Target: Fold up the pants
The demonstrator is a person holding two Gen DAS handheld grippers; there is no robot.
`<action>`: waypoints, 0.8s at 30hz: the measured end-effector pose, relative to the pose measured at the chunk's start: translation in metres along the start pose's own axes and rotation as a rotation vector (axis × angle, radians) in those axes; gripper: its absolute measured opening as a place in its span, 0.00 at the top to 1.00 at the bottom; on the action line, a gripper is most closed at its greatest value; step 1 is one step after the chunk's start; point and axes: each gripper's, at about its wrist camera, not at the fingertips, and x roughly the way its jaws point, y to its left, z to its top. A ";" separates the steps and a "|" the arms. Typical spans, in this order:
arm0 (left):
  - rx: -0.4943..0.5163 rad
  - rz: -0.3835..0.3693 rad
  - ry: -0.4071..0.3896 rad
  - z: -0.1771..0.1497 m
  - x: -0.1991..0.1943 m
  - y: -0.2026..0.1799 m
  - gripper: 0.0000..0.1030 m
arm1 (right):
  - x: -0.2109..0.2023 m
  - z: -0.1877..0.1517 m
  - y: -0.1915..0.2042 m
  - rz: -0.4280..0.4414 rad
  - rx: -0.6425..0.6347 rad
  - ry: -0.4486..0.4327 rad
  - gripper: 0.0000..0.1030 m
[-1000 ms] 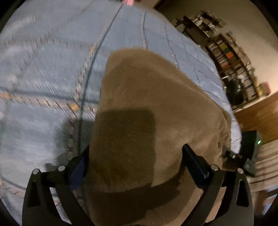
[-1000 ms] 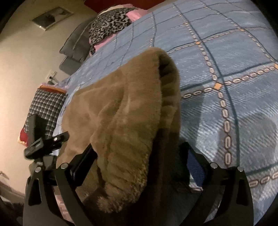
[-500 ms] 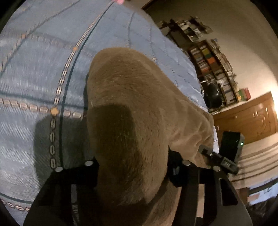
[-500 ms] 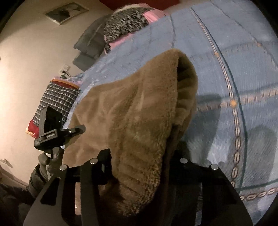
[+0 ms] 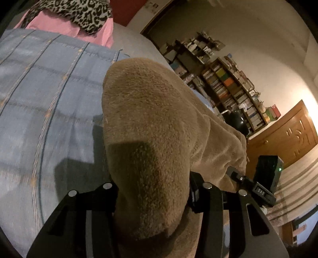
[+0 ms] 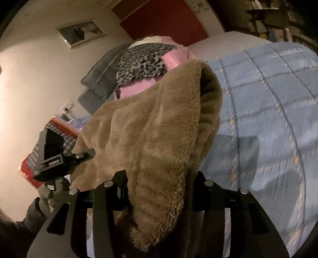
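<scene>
The fuzzy brown pants (image 5: pixel 151 111) lie in a bunched fold over the blue quilted bedspread (image 5: pixel 49 99). My left gripper (image 5: pixel 153 188) has a thick fold of them between its jaws, which are still closing on it. In the right wrist view the pants (image 6: pixel 151 129) rise as a ridge with the plush inner side showing, above the bedspread (image 6: pixel 268 99). My right gripper (image 6: pixel 159 184) is shut on their edge. The held edge hangs lifted between the two grippers. At the left of the right wrist view, a gloved hand (image 6: pixel 49 194) holds the left gripper's body (image 6: pixel 57 158).
A pile of pink and leopard-print clothes (image 5: pixel 75 15) (image 6: pixel 143 61) sits at the head of the bed, with grey pillows (image 6: pixel 101 79) behind. A plaid cloth (image 6: pixel 39 146) lies past the bed's left side. Bookshelves (image 5: pixel 228 85) and a wooden door (image 5: pixel 288 135) stand to the right.
Both grippers went from wide open around the pants' edge to clamped on it. They then rose and moved toward the head of the bed, lifting the edge.
</scene>
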 end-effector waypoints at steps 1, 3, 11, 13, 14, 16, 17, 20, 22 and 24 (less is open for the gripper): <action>0.003 0.003 -0.002 0.009 0.010 0.002 0.56 | 0.007 0.009 -0.007 -0.012 -0.003 -0.004 0.54; 0.006 0.009 -0.005 0.025 0.029 0.008 0.56 | 0.020 0.024 -0.019 -0.028 -0.014 -0.007 0.54; -0.037 0.046 0.019 0.060 0.097 0.030 0.56 | 0.085 0.060 -0.063 -0.081 -0.025 0.052 0.54; -0.047 0.065 0.034 0.060 0.107 0.040 0.51 | 0.097 0.059 -0.073 -0.099 -0.028 0.074 0.52; -0.058 0.075 0.041 0.058 0.112 0.046 0.49 | 0.102 0.058 -0.075 -0.105 -0.026 0.082 0.48; -0.060 0.093 0.049 0.054 0.117 0.051 0.38 | 0.104 0.053 -0.085 -0.115 -0.007 0.092 0.43; -0.052 0.102 0.053 0.054 0.117 0.050 0.37 | 0.102 0.051 -0.087 -0.114 0.000 0.091 0.42; 0.005 0.191 0.052 0.054 0.109 0.034 0.31 | 0.087 0.052 -0.082 -0.156 -0.020 0.064 0.39; 0.043 0.262 0.033 0.052 0.098 0.020 0.31 | 0.067 0.051 -0.067 -0.240 -0.079 0.005 0.38; 0.078 0.297 -0.003 0.046 0.087 0.009 0.30 | 0.052 0.050 -0.056 -0.306 -0.115 -0.052 0.37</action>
